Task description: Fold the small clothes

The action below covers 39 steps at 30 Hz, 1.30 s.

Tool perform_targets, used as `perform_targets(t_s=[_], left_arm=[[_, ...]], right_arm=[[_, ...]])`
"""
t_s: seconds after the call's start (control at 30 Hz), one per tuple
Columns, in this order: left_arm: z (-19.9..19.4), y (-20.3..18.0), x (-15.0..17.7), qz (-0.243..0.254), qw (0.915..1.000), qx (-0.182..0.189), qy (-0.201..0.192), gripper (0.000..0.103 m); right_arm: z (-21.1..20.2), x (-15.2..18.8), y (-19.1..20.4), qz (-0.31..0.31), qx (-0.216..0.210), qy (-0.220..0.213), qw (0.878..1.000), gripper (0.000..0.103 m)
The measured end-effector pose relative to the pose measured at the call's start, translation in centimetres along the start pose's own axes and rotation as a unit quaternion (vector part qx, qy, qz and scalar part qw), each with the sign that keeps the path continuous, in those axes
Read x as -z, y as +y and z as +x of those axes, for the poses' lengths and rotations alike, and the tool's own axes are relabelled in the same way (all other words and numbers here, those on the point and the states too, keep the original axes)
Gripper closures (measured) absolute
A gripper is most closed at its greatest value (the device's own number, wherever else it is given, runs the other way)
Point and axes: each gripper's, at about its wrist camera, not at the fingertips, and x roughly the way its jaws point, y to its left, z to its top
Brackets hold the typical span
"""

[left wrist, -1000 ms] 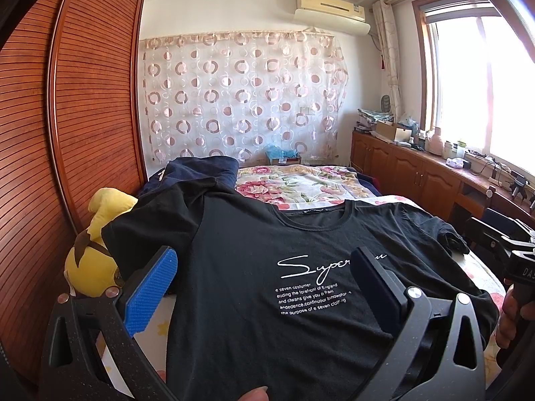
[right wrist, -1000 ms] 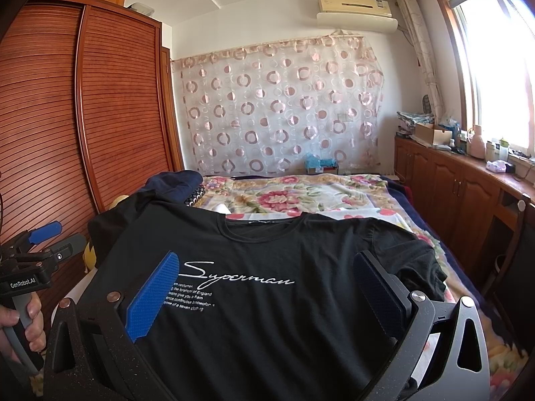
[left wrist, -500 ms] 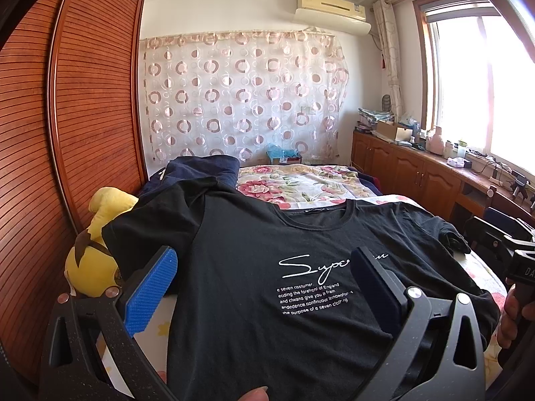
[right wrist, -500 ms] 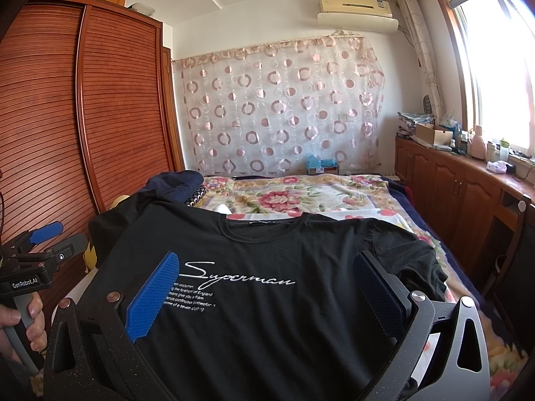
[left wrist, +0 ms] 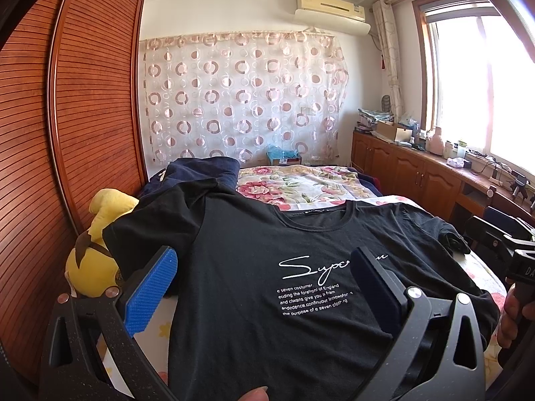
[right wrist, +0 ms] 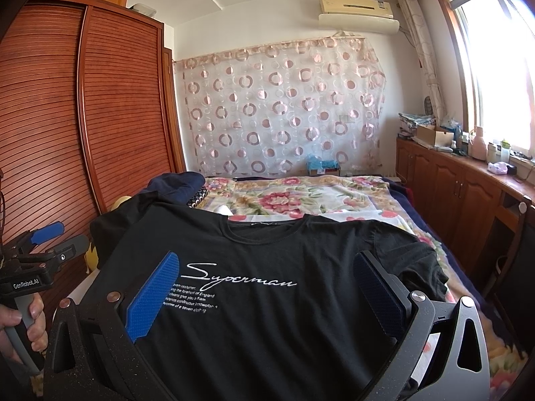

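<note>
Both grippers level, pointing forward over the bed (right wrist: 301, 197). Left gripper (left wrist: 264, 287) and right gripper (right wrist: 264, 287) both spread wide, holding nothing. Shirt (right wrist: 267, 317) lies flat, front up, beneath and ahead of both.

slatted wooden wardrobe (right wrist: 83, 117) left, circle-print curtain (right wrist: 284, 113) behind; sunlit window (right wrist: 495, 63) right, air conditioner (right wrist: 357, 13) above

Left hand-held gripper (left wrist: 262, 280) jaws wide apart, right hand-held gripper (right wrist: 267, 284) likewise, both hand-gripped
</note>
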Motion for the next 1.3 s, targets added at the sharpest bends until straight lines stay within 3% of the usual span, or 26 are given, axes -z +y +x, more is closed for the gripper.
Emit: perform_targets(t_s=[0.73,1.3], left_arm=[[1.0,1.2,0.8,-0.010,0.9998,-0.006,0.018,0.000],[3.3,7.3,3.5,-0.023,0.9974,-0.024,0.064,0.000]], right_arm=[[0.8,0.3,0.2,0.002,-0.006,0.012,1.000,0.000],[3.5,0.3,0.6,-0.017,-0.040,0.052,0.998,0.000]])
